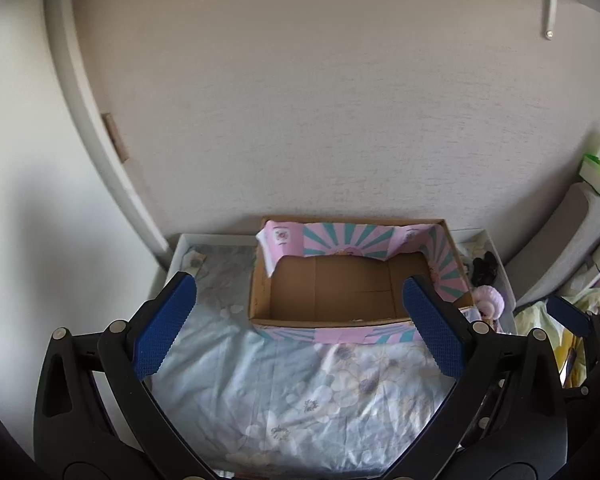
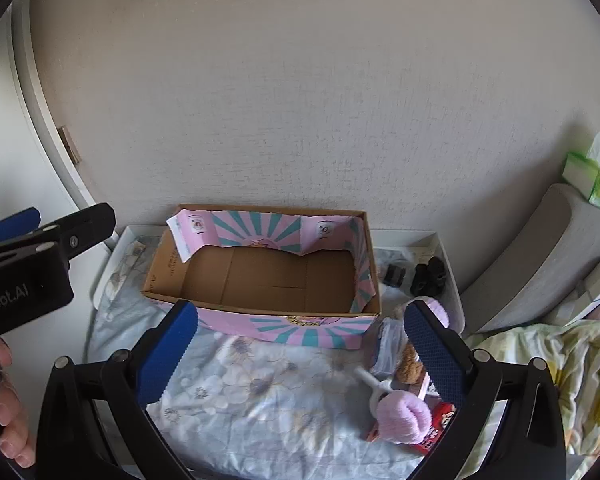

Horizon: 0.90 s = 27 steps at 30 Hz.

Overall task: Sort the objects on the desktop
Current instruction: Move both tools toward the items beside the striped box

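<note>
Right wrist view: my right gripper (image 2: pixel 300 344) is spread wide and holds nothing. The pink puff (image 2: pixel 402 420) lies just inside its right finger, with the box (image 2: pixel 292 326) ahead. My left gripper (image 1: pixel 300 324), also spread, is farther away.

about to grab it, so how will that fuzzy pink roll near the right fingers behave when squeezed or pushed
The fuzzy pink roll looks soft and plush, so it will probably squash rather than resist. It seems light for its bulk. It lies partly on a red packet, so a push may drag or shift that too.
</note>
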{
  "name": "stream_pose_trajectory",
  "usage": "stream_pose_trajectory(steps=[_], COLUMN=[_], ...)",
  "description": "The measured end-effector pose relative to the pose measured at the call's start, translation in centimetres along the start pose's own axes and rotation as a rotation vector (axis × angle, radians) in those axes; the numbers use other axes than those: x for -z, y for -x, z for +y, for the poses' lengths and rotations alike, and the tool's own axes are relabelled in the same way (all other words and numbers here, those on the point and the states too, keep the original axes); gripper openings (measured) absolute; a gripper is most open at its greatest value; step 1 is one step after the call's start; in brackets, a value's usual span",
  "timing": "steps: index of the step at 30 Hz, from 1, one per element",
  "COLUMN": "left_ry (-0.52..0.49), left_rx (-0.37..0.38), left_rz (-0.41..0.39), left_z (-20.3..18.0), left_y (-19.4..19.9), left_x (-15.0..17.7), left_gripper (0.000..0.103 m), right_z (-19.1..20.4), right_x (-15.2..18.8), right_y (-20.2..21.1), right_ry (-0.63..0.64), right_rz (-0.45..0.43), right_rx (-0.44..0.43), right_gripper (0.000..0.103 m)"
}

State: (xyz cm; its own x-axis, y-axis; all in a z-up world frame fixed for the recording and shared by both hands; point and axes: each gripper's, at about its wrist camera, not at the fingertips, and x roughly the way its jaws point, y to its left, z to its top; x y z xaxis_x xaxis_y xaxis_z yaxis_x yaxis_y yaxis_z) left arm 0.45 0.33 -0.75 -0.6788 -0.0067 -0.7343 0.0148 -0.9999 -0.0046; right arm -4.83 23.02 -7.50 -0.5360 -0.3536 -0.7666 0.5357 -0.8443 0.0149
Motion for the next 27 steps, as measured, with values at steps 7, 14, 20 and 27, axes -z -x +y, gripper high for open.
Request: stream_pose_trajectory(steps=[7,14,20,27], left_ry=[0.011,-0.012,0.0,0.034], left_rx=[-0.001,-0.016,-0.043,-0.082], left_rz=[-0.005,-0.041,-0.046,-0.056], left_z=[0.0,-0.6,-0.8,-1.1], left_y=[0.7,2.3,3.2,4.5], left_x=[0.5,1.0,1.5,2.0], left_gripper=[0.103,0.103,0.103,0.103], right_z=[0.0,0.2,0.0,0.0], right_x=[0.3,0.7,1.0,1.2], right_y=[0.6,1.8,2.9,4.1], right_ry=[0.01,0.021,0.007,0.0], right_rz=[-0.008,-0.034,-0.051,-0.074], right_rx=[0.025,0.06,0.062,0.069], right_gripper=[0.103,0.103,0.103,0.103])
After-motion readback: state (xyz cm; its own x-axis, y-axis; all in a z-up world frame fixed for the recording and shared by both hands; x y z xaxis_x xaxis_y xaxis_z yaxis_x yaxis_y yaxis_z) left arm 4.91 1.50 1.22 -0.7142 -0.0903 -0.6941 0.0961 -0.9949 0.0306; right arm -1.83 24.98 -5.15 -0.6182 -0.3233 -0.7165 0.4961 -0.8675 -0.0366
